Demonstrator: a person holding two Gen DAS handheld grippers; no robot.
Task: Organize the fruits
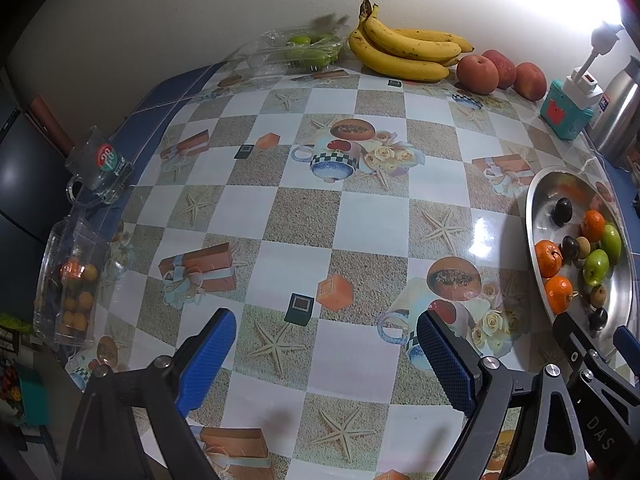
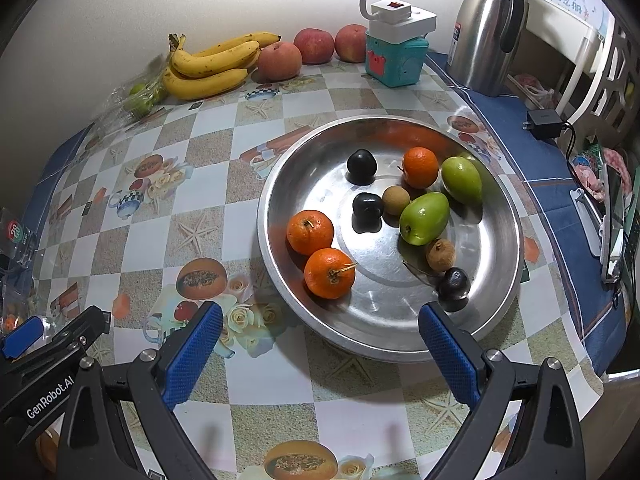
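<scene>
A steel plate [image 2: 492, 288] holds three oranges [image 2: 329, 273], two green fruits [image 2: 424, 218], three dark plums [image 2: 361, 166] and two brown longans [image 2: 440, 255]. The plate also shows at the right of the left wrist view [image 1: 538, 196]. My right gripper [image 2: 320, 336] is open and empty, just in front of the plate's near rim. My left gripper [image 1: 326, 346] is open and empty above the bare tablecloth, left of the plate. Bananas [image 1: 404, 50] and three apples [image 1: 478, 74] lie against the back wall.
A clear box of green fruit [image 1: 308, 48] sits at the back left. A clear box of small orange fruit [image 1: 74, 280] and a glass mug [image 1: 100, 168] stand at the left edge. A teal box with a power strip [image 2: 396, 52] and a steel thermos [image 2: 486, 28] stand at the back right.
</scene>
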